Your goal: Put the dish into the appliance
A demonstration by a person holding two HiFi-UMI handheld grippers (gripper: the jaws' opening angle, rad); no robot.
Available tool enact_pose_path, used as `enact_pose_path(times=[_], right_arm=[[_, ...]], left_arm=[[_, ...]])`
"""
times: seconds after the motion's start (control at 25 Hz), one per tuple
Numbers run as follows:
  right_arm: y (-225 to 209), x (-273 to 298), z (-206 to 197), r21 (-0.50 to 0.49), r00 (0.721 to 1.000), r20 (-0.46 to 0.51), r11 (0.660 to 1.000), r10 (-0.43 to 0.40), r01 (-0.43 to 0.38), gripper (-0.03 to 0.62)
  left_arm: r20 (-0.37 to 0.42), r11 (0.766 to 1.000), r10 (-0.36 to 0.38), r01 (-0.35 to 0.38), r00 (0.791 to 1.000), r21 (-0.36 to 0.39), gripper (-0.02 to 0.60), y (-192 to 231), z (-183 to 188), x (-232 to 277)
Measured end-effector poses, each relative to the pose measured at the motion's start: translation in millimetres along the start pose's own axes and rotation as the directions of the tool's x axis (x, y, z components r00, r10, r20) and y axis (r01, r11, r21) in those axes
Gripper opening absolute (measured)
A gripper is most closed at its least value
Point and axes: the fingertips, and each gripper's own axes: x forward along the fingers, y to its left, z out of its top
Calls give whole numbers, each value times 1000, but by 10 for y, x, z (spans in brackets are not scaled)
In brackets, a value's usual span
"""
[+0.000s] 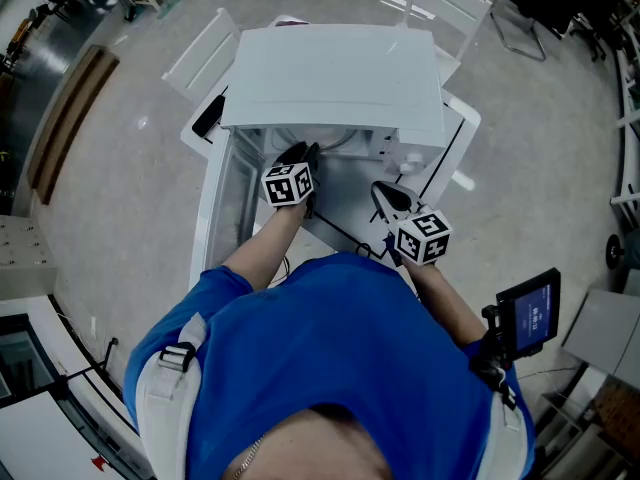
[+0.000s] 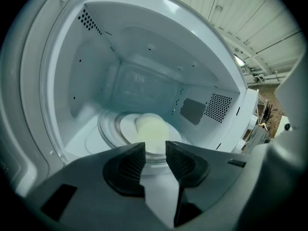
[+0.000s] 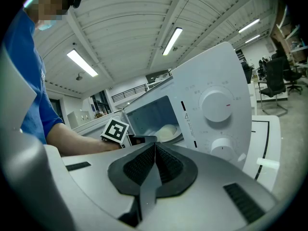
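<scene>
The left gripper [image 2: 155, 153] is hovering, jaws slightly spread and empty, just before the dish [image 2: 144, 129], which is sitting mid-turntable [image 2: 106, 131] inside the appliance [image 2: 91, 81]. The dish is likely stiff, smooth and breakable, so pinch its near rim. The right gripper [image 3: 155, 150] is waiting outside, pressed together and empty.

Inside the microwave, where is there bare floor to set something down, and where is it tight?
Bare floor lies left of the turntable, between it and the left wall of the microwave; a narrower strip shows on its right. The middle is taken by the dish, and the open left gripper fills the doorway in front.
</scene>
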Motion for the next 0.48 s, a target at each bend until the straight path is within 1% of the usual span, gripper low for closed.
enact_pose_path(times=[0.2,0.48], right_arm=[[-7,-5,-5,4,1000,0,1000,-2,2,2],[23,15,16,1,1000,0,1000,4,-4,2]], left_arm=[[1,1000,3,-3,1000,1,138,7,15,12],[28,1000,-7,7,1000,-26,138,23,27,-45]])
